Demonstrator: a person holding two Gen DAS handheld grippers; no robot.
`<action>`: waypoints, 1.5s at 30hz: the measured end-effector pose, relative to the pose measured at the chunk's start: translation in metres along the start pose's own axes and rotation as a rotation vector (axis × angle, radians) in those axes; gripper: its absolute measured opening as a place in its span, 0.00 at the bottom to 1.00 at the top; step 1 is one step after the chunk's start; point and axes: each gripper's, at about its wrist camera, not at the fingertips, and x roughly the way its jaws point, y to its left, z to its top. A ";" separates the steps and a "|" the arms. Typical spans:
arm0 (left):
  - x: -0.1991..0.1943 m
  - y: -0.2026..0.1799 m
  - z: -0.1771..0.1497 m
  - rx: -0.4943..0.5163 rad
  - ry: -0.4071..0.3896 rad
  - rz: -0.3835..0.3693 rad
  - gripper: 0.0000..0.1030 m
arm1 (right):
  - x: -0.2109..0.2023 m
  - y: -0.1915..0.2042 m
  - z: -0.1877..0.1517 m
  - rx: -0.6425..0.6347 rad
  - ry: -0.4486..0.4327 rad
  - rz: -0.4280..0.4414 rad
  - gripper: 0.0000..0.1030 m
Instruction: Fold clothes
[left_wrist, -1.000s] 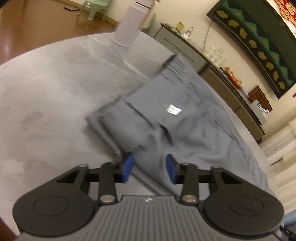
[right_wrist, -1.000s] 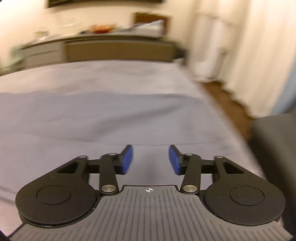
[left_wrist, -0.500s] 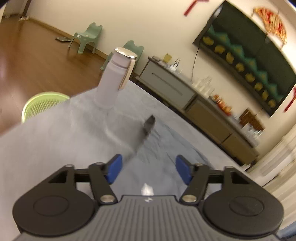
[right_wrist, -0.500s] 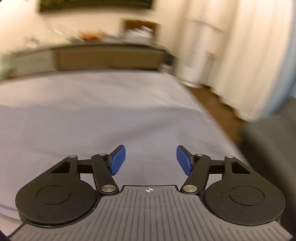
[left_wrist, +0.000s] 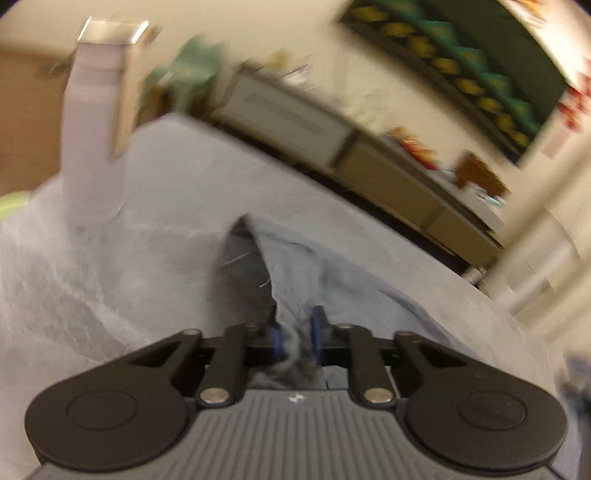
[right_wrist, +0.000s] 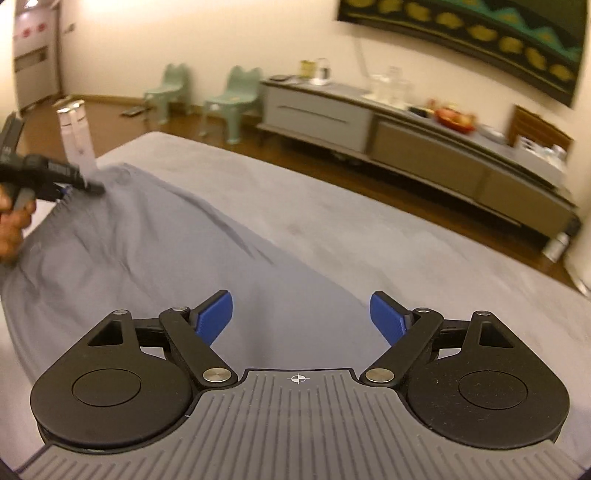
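- Left gripper (left_wrist: 295, 338): blue pads drawn close together, clenched on a bunched fold of the grey garment (left_wrist: 332, 266); the cloth rises from the table (left_wrist: 74, 295) into the jaws. This view is motion-blurred.
- The same left gripper (right_wrist: 64, 190) appears at the far left edge of the right wrist view, held by a hand (right_wrist: 13, 229), with the pleated edge of the garment (right_wrist: 147, 258) pinched at its tip.
- Garment: grey, spread across the left part of the grey-covered table (right_wrist: 369, 229), running from the left gripper down toward the near edge, below the right gripper's left finger. Long creases run along its length.
- Right gripper (right_wrist: 301, 317): released, blue pads (right_wrist: 214, 315) set wide apart, nothing between them; it hovers above the right-hand border of the garment and the bare table beside it.
- Bottle (left_wrist: 96, 122): pale, upright, with a metallic cap, standing on the table beyond the left gripper; in the right wrist view the bottle (right_wrist: 75, 133) stands just behind the lifted edge of the garment.
- Background: a low grey sideboard (right_wrist: 406, 144) along the wall, two green chairs (right_wrist: 236, 99) on the wooden floor, a dark wall panel (right_wrist: 480, 44) with yellow ornaments.
- A lime-green object (left_wrist: 13, 205) shows at the left border of the left wrist view; its identity cannot be told.
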 end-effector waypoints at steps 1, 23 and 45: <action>-0.016 -0.006 -0.008 0.069 -0.030 -0.028 0.11 | 0.013 0.007 0.019 -0.007 -0.005 0.011 0.83; -0.065 -0.058 -0.106 0.700 -0.056 -0.201 0.42 | 0.149 0.233 0.141 -0.572 0.457 0.599 0.61; -0.075 -0.018 -0.089 0.569 0.001 -0.227 0.50 | 0.068 0.283 0.144 -0.626 0.300 0.287 0.07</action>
